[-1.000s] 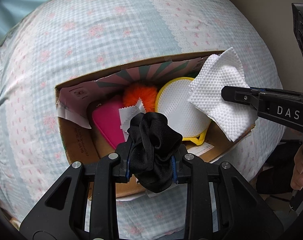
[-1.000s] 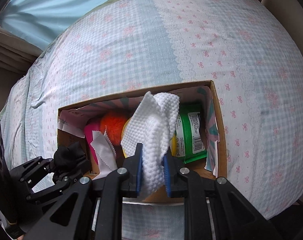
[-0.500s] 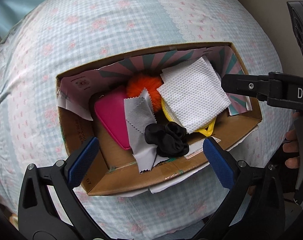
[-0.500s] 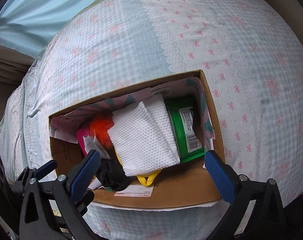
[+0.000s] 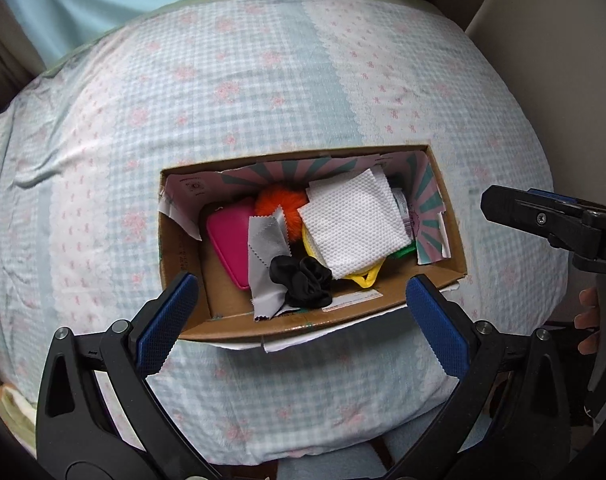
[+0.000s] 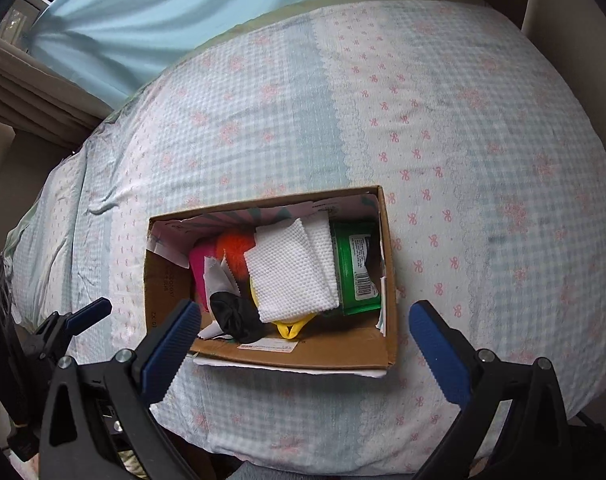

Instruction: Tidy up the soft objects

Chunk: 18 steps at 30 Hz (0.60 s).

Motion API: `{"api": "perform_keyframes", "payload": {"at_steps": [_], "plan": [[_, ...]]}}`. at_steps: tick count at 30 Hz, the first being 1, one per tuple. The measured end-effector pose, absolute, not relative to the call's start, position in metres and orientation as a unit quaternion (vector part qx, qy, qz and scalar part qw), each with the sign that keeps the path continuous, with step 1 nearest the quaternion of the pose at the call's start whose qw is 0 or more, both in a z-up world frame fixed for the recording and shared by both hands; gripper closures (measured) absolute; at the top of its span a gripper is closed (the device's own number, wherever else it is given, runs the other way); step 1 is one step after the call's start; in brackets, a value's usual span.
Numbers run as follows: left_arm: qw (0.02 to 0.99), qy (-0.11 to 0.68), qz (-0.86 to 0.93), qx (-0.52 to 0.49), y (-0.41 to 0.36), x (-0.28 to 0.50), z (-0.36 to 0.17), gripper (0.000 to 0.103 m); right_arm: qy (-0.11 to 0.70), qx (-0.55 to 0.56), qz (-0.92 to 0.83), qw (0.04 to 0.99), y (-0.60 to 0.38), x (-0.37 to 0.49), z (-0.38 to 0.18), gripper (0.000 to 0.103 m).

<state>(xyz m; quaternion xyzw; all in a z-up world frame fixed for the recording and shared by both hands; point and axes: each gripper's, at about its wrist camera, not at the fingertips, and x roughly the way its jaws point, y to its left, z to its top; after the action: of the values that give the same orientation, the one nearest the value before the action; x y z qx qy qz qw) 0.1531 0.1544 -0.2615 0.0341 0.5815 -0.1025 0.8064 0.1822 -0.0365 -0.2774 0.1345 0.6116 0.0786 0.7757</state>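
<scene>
Scrunchie (image 5: pixel 303 282) in box (image 5: pixel 439 296), between spread fingers (image 5: pixel 167 320).

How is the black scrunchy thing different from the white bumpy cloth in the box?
The black gathered fabric scrunchie is dark and bunched into a ruffled lump; the white dimpled square cloth is pale and spread out flat. The scrunchie takes up less room than the cloth. The scrunchie lies near the front wall of the cardboard box, partly on a grey cloth swatch; the cloth sits further back, over a yellow round pad. Both are soft and lie loose inside the box.
</scene>
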Motion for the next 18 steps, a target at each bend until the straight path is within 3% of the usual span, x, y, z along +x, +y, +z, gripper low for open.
{"api": "perform_keyframes", "payload": {"at_steps": [11,18], "plan": [[0.917,0.396,-0.050,-0.026,0.133,0.090,-0.073,0.000,0.461,0.039,0.056,0.885,-0.095,0.130,-0.094,0.000],[0.950,0.309,-0.046,-0.001,0.109,0.052,-0.010,0.000,0.377,0.024,0.030,0.926,-0.109,0.093,-0.033,0.000]]}}
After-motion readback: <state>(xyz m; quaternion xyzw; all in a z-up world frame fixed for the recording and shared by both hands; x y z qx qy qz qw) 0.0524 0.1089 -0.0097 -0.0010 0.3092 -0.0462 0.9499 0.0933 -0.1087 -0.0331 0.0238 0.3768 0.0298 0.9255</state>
